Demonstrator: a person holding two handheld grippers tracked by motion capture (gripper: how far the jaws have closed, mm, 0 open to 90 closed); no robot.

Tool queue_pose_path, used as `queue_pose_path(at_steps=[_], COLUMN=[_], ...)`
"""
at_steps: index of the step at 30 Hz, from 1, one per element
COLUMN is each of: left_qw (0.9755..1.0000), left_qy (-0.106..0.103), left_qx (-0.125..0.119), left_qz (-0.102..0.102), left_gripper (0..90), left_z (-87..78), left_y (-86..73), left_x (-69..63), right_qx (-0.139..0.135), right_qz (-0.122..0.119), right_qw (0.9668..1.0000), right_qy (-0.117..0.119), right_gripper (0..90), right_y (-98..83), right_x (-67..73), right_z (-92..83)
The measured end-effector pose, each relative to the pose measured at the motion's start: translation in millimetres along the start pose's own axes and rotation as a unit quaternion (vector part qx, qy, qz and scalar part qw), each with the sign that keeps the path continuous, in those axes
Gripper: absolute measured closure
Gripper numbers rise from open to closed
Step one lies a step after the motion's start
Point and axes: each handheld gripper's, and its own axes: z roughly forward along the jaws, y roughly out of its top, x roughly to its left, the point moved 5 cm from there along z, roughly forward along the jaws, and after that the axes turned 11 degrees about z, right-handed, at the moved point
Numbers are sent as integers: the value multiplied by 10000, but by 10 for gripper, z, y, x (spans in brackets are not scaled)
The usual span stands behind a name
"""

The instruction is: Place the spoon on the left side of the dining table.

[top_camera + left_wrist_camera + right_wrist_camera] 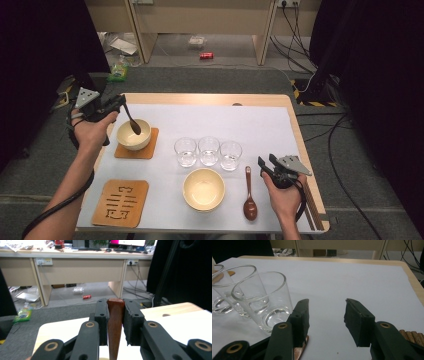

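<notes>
Left hand: your left gripper [119, 104] sits at the frame's left, forearm rising from the bottom edge.
Left jaws: pinching the wooden spoon [132, 121] by its handle.
Spoon axis: slants down-right, its head inside the bowl [134, 135] on the coaster [150, 147].
Right hand: your right gripper [266, 163] sits lower right, jaws spread around nothing, pointing toward the glasses [208, 151].
</notes>
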Motion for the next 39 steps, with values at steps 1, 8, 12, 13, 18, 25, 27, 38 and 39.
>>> queue_pose_path(at_steps=[1, 8, 12, 13, 18, 25, 27, 38, 39], left_qw=[10000, 9991, 9981, 9977, 9967, 9940, 9929, 9858, 9853], left_qy=[22, 139, 219, 236, 280, 368, 416, 628, 626], left_qx=[55, 354, 541, 589, 661, 820, 880, 1274, 1292], left_qz=[-24, -164, -215, -215, -376, -629, -688, -899, -923], left_gripper=[752, 751, 750, 750, 748, 746, 746, 744, 744], left_z=[27, 184, 291, 319, 459, 703, 774, 1000, 1012], left_y=[-27, -186, -263, -279, -295, -306, -325, -516, -532], left_x=[17, 86, 111, 117, 154, 221, 237, 334, 340], right_qx=[0, -11, -13, -18, -3, 13, 15, 60, 68], right_qz=[10, 20, 9, 8, 18, 28, 41, 31, 49], right_qw=[10000, 10000, 10000, 10000, 10000, 10000, 10000, 10000, 10000], right_qy=[6, -9, 10, 13, 16, 15, 24, 38, 33], right_gripper=[545, 546, 545, 545, 545, 545, 545, 545, 545], right_y=[-3, -9, -10, -10, -15, -32, -36, -61, -65], right_x=[-1, -12, -5, -2, -7, -26, -30, -57, -59], right_z=[-1, -11, -11, -13, -15, -11, -6, 26, 27])
